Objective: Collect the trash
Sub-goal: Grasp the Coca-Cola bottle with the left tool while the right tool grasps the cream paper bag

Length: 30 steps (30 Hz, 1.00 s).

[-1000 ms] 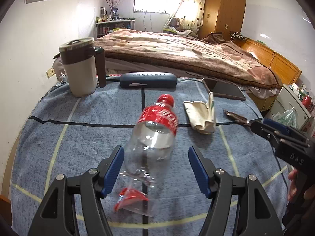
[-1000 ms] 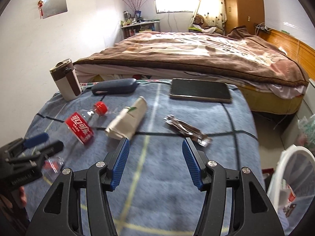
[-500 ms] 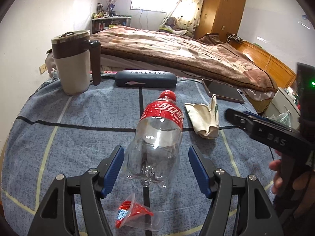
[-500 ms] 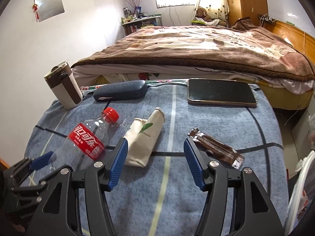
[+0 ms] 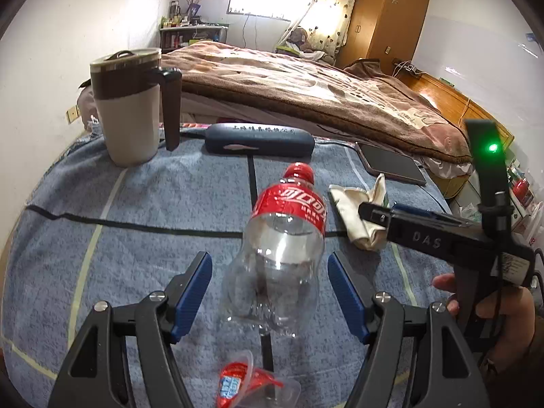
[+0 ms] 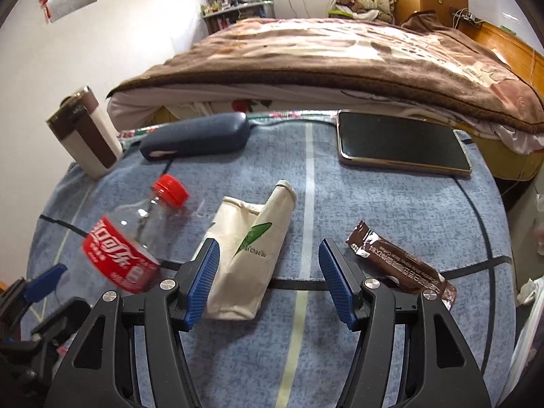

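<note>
- Approaching two pieces of trash at once: the empty plastic bottle (image 5: pixel 284 238) lies on the blue cloth (image 5: pixel 136 204), cap toward 12 o'clock, its base between the blue pads of the left gripper (image 5: pixel 270 294).
- Left jaws stand apart, no pad touching; closing on the base is judged the next move.
- Right gripper (image 6: pixel 267 280), jaws having just widened, holds nothing; the crumpled paper cup (image 6: pixel 251 251) sits by its 9 o'clock pad.
- Left view alone shows a red-and-clear wrapper (image 5: pixel 250 386) at 6 o'clock.
- Right view alone shows the brown snack wrapper (image 6: pixel 399 265) at 3 o'clock.
</note>
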{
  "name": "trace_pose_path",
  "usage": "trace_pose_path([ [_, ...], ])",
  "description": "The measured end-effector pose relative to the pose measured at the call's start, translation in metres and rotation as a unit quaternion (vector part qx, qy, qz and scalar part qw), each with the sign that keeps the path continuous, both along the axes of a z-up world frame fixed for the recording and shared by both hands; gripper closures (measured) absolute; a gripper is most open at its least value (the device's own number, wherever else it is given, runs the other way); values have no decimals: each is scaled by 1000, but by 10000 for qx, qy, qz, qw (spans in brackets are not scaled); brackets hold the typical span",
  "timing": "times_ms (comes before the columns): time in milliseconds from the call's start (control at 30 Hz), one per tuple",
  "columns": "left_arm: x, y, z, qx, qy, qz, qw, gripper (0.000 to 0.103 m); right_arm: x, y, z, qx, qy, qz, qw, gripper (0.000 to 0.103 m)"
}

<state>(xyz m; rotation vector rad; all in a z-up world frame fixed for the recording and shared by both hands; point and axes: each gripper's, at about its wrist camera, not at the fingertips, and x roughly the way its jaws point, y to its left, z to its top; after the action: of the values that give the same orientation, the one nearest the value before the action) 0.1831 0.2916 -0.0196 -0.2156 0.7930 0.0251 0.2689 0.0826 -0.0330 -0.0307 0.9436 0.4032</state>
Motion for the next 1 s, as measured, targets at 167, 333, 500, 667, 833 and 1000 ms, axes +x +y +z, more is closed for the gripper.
trace_pose_path([
  [167,11,-5,-2,5,77,-203,9998,30,3,2,-2,59,77,75,9999,41],
  [333,21,-5,-12,-80,280,-177,9994,30,2,0,-4,119,162,164,9997,41],
  [500,27,-6,-14,-161,302,-191,9992,31,0,-1,-3,73,122,211,9997,69],
  [667,32,-6,-19,-283,378,-107,9988,34,-4,-3,-2,132,77,329,9993,79],
  [833,32,-10,-18,-160,326,-98,9993,35,-6,-2,-2,104,3,355,9993,80],
  [1000,30,-14,-16,-112,311,-80,9994,37,-7,-4,-1,89,-28,350,9993,81],
])
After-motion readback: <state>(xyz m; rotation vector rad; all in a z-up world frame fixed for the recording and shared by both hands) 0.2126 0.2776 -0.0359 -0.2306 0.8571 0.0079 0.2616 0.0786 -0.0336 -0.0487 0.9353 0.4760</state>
